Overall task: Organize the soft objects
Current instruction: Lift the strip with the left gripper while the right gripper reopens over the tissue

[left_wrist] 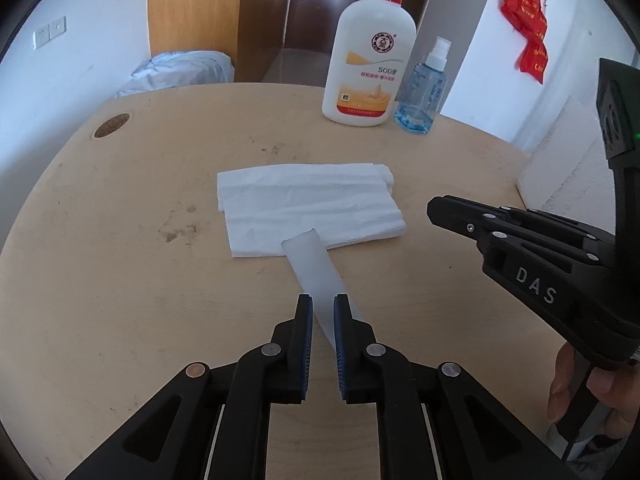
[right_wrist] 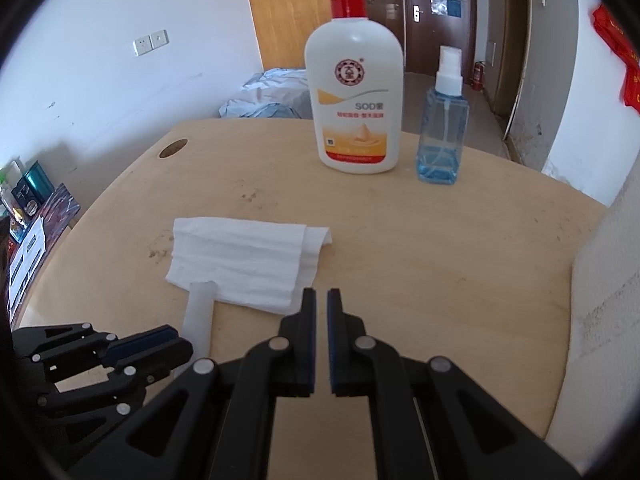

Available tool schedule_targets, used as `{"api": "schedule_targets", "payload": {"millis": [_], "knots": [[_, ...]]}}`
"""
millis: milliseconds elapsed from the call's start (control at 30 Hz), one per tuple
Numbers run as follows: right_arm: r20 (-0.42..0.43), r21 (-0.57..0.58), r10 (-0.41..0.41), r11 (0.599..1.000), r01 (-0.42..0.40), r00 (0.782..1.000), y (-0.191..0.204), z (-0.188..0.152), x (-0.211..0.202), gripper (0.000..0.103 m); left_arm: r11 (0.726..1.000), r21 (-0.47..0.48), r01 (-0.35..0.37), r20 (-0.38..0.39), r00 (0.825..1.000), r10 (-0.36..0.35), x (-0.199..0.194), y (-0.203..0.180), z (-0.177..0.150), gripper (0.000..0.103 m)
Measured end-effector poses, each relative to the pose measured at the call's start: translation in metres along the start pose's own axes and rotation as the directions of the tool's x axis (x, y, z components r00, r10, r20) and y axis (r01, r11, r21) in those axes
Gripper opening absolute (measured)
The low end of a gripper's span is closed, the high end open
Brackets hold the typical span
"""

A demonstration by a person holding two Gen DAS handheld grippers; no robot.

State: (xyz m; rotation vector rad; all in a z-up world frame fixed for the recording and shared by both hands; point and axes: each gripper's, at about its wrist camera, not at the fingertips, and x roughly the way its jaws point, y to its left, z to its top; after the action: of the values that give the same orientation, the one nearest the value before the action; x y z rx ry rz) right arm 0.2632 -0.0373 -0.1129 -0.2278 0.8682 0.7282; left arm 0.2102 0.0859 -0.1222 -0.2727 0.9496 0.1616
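A folded white tissue (left_wrist: pixel 308 204) lies flat in the middle of the wooden table (left_wrist: pixel 120 264); it also shows in the right wrist view (right_wrist: pixel 240 258). My left gripper (left_wrist: pixel 323 300) is shut on a pale translucent tube (left_wrist: pixel 314 266) whose far end rests on the tissue's near edge. The tube also shows in the right wrist view (right_wrist: pixel 198 312). My right gripper (right_wrist: pixel 321 294) is nearly closed and holds nothing, hovering just off the tissue's near right corner. It appears in the left wrist view (left_wrist: pixel 436 208) to the right of the tissue.
A white lotion pump bottle (left_wrist: pixel 368 68) with a red pump and a blue spray bottle (left_wrist: pixel 422 92) stand at the table's far side. A round cable hole (left_wrist: pixel 112 125) sits at the far left. White foam blocks (left_wrist: pixel 568 168) border the right edge.
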Motion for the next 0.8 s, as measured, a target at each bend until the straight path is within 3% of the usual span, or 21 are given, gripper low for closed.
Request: {"api": "schedule_targets", "payload": {"millis": [67,133,167,200,400,467,600,700,800], "knots": [[0.003,-0.002,0.000,1.000,0.000,1.000,0.000,0.000,-0.001,0.007,1.000,-0.001,-0.020,0.005,1.000,0.020,0.001,0.000,0.000,0.030],[0.001,-0.002,0.003,1.000,-0.003,1.000,0.000,0.000,0.000,0.007,0.999,-0.003,-0.041,0.019,0.999,0.041,0.000,0.000,-0.001,0.048],[0.001,-0.001,0.001,1.000,-0.001,1.000,0.000,-0.001,0.000,0.007,0.999,-0.011,-0.031,0.024,0.999,0.032,-0.001,0.001,-0.001,0.062],[-0.001,-0.003,0.002,1.000,-0.002,1.000,0.001,-0.001,0.000,0.007,1.000,-0.017,-0.018,0.028,0.999,0.018,-0.001,0.002,-0.001,0.070],[0.002,-0.001,0.000,1.000,0.000,1.000,0.001,0.000,0.000,0.007,0.999,0.017,-0.029,0.015,0.999,0.029,0.005,-0.008,-0.001,0.070],[0.004,-0.001,0.000,1.000,0.000,1.000,0.001,-0.001,-0.001,0.007,0.999,0.025,-0.035,0.012,0.999,0.035,0.006,-0.010,-0.001,0.065],[0.003,-0.003,-0.001,1.000,0.001,1.000,0.000,-0.001,-0.001,0.007,0.999,0.024,-0.038,0.021,0.999,0.037,0.006,-0.008,-0.001,0.026],[-0.001,-0.003,-0.003,1.000,0.003,1.000,0.001,-0.001,0.000,0.007,1.000,0.024,-0.007,0.020,1.000,0.006,0.005,-0.008,-0.001,0.022],[0.000,-0.006,-0.002,1.000,0.002,1.000,0.002,-0.001,-0.001,0.007,1.000,0.029,0.000,0.039,0.999,-0.001,0.002,-0.008,-0.001,0.010]]}}
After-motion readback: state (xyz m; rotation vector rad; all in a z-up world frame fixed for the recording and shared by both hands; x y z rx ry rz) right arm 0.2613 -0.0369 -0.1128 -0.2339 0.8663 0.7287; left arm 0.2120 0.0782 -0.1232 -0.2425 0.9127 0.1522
